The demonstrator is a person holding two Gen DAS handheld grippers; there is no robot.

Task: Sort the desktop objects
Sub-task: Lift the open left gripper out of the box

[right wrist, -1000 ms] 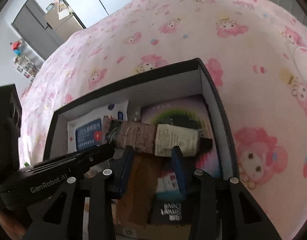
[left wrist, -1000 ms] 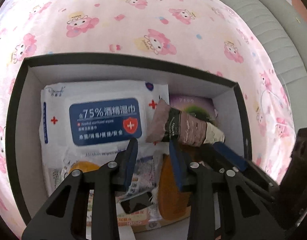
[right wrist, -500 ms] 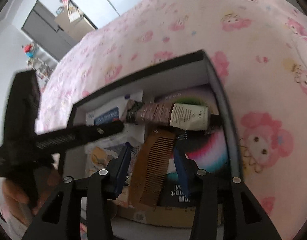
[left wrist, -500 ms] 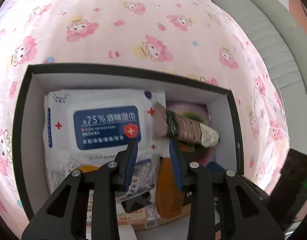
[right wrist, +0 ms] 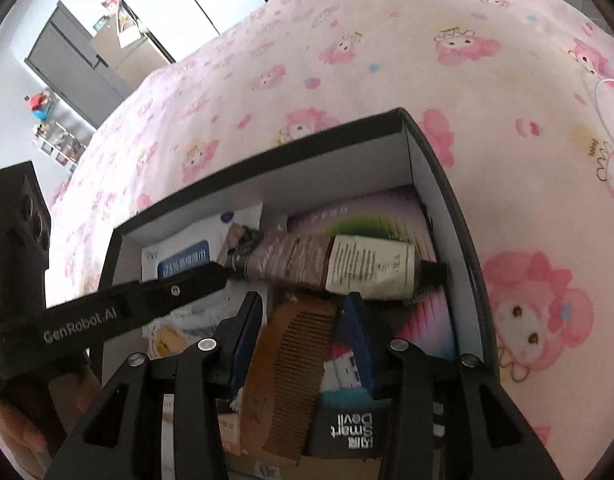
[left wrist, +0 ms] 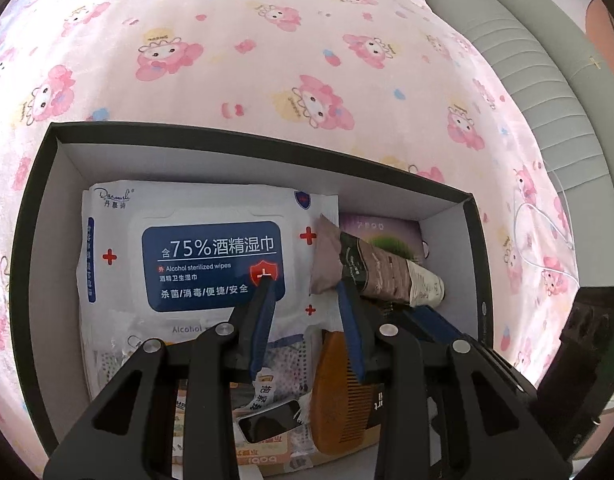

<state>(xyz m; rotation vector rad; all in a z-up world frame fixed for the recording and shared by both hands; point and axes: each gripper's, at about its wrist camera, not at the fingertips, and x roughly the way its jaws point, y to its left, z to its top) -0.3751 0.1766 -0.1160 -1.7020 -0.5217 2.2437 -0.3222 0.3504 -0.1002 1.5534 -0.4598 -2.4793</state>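
A black box (left wrist: 47, 200) with white inner walls is seen on the pink cartoon-print bedsheet (left wrist: 267, 40). Inside the box, the alcohol wipes pack (left wrist: 195, 256) is lodged against the far-left corner; a brown cream tube (right wrist: 331, 264) is laid across the purple carton (right wrist: 387, 216) toward the right wall. A wooden comb (right wrist: 295, 364) is noted at the near side. The left gripper (left wrist: 303, 292) and right gripper (right wrist: 303, 304) are held above the box, fingers parted, nothing gripped.
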